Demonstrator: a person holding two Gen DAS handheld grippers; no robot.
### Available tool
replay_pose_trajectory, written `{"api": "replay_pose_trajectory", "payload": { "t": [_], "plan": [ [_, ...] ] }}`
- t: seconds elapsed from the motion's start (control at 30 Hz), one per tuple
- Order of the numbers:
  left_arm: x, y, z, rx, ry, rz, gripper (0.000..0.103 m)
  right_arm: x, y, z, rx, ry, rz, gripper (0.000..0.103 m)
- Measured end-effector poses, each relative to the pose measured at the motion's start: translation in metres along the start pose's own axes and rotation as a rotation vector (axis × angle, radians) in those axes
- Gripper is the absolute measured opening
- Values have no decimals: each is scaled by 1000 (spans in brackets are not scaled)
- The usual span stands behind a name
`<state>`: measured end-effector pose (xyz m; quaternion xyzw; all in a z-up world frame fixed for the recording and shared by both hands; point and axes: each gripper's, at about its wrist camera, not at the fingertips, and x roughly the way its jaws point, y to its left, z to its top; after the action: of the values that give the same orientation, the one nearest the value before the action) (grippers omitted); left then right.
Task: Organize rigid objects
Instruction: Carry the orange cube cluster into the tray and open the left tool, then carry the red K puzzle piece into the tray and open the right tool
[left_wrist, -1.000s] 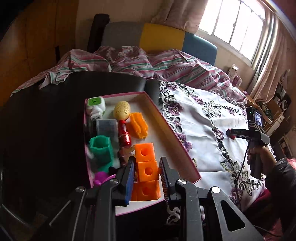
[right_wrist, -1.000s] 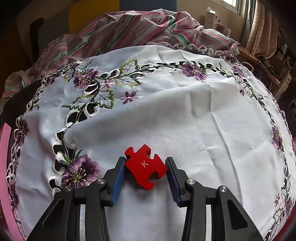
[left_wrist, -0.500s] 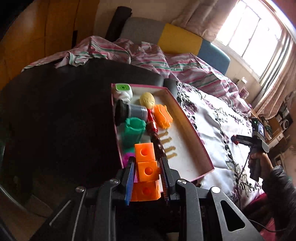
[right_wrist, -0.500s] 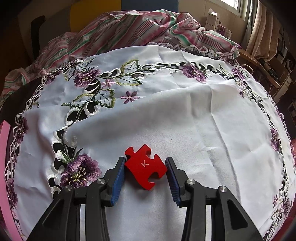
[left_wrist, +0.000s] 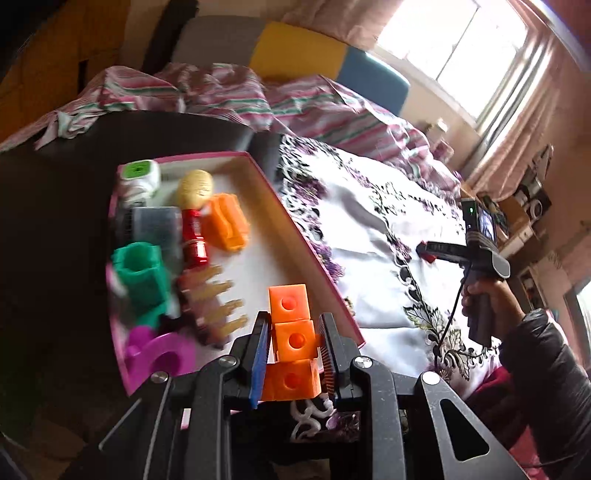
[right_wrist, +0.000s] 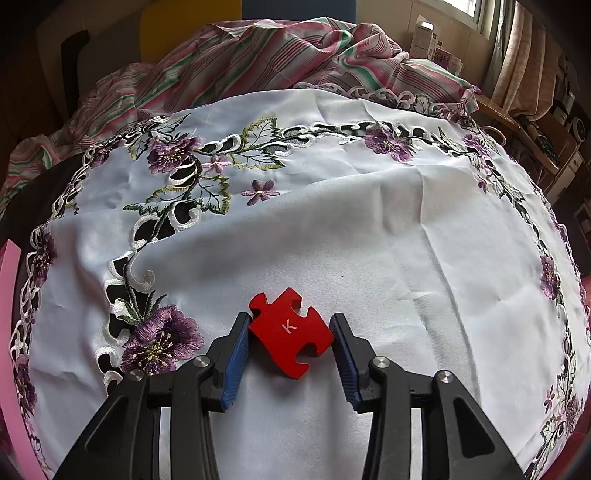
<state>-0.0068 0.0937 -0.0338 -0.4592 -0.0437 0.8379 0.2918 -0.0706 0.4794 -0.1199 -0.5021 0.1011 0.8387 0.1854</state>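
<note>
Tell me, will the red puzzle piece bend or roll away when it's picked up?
Probably neither. The red puzzle piece looks thick and flat-faced, so likely stiff and unable to roll. Gripped only at its edges by the right gripper, it might twist or slip.

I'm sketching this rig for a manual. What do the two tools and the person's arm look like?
Both tools are black plastic with silver screws and ribbed blue pads on the fingers: the left tool and the right tool. Seen from the left wrist view, the right tool has a pistol-style handle, a small screen with a green light on top, and a black cable hanging down. The hand is bare; the sleeve is dark and glossy.
</note>
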Motion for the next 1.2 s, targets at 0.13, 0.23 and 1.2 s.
{"api": "replay_pose_trajectory", "payload": {
  "t": [0.13, 0.23, 1.2],
  "plan": [
    [19, -7, 4, 43, 28, 19, 26, 0, 0, 1, -3, 3, -2, 44],
    [36, -5, 2, 73, 59, 71, 26, 0, 0, 1, -4, 4, -2, 44],
    [-8, 6, -6, 60, -42, 215, 44, -16, 8, 3, -28, -42, -1, 43]
  ]
}}
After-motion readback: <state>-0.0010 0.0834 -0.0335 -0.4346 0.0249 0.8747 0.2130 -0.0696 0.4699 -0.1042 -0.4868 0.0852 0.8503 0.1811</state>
